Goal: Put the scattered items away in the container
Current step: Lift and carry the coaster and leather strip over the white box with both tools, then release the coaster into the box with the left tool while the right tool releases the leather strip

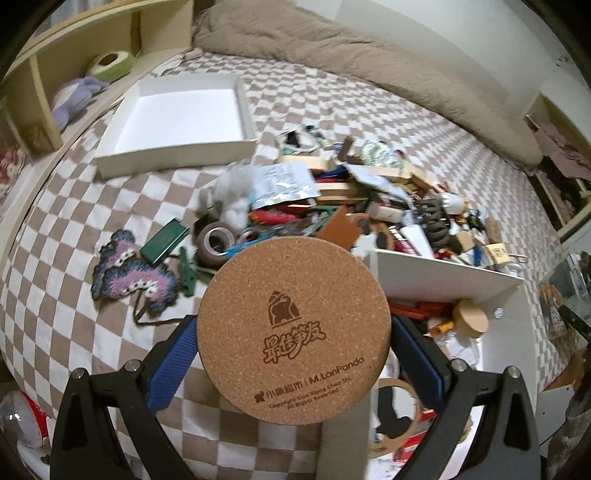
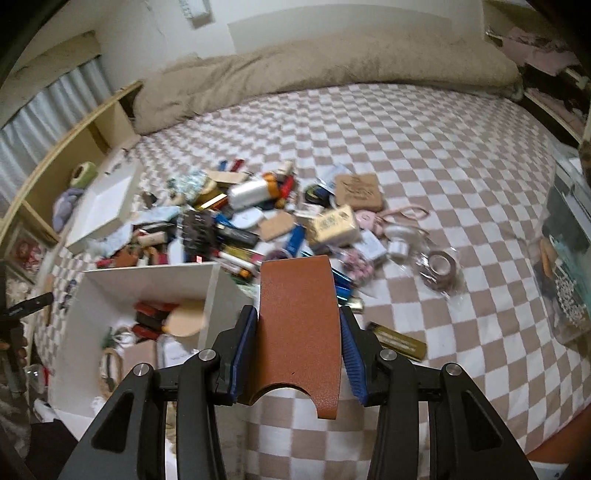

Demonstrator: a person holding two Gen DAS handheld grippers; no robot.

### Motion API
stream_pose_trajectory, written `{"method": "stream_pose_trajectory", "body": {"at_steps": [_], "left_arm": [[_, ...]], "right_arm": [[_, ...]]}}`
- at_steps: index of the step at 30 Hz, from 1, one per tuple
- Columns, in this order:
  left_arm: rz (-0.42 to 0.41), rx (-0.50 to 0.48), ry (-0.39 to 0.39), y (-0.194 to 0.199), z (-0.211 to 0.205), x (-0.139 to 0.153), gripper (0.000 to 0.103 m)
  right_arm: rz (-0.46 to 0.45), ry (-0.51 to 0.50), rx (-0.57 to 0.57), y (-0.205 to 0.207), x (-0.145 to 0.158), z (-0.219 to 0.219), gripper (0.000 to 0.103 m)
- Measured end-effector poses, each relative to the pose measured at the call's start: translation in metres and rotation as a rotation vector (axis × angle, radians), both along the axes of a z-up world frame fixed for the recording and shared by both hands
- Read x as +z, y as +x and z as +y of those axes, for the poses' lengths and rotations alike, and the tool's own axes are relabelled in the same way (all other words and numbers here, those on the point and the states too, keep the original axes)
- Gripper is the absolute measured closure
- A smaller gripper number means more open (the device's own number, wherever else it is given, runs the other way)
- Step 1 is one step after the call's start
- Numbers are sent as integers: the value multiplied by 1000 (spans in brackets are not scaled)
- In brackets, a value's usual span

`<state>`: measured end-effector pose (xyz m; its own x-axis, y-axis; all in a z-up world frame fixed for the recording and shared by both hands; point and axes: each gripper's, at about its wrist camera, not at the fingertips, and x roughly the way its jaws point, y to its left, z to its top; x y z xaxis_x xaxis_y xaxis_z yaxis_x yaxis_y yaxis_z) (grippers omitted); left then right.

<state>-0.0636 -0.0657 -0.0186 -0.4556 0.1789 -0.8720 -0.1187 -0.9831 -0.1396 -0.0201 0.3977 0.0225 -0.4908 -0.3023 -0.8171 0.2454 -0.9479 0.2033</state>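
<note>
Left gripper (image 1: pixel 293 360) pinches cork coaster (image 1: pixel 293 332) (edgewise); right gripper (image 2: pixel 299 343) clamps brown card (image 2: pixel 297 332)

Bed (image 2: pixel 424 155) in brown-and-white checked cover, rumpled tan duvet (image 2: pixel 332 62) lay along pale wall (image 2: pixel 155 33), wooden shelf unit (image 1: pixel 33 81) stood beside the bed
</note>
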Motion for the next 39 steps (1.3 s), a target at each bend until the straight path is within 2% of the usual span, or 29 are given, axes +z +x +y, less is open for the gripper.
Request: {"method": "stream_pose_trajectory", "body": {"at_steps": [7, 15, 20, 29, 39], "left_arm": [[28, -100, 10, 11, 37, 12, 2], [37, -238, -37, 31, 75, 11, 2], [16, -322, -88, 45, 92, 1, 2], [-49, -485, -227, 73, 123, -35, 2], [-69, -550, -344, 85, 134, -64, 2]], "right_arm": [[17, -41, 82, 6, 11, -36, 59], [4, -72, 183, 13, 15, -75, 59], [-10, -57, 236, 18, 10, -98, 59], [-52, -30, 303, 24, -3, -129, 59], [-71, -13, 337, 26, -9, -146, 59]]}}
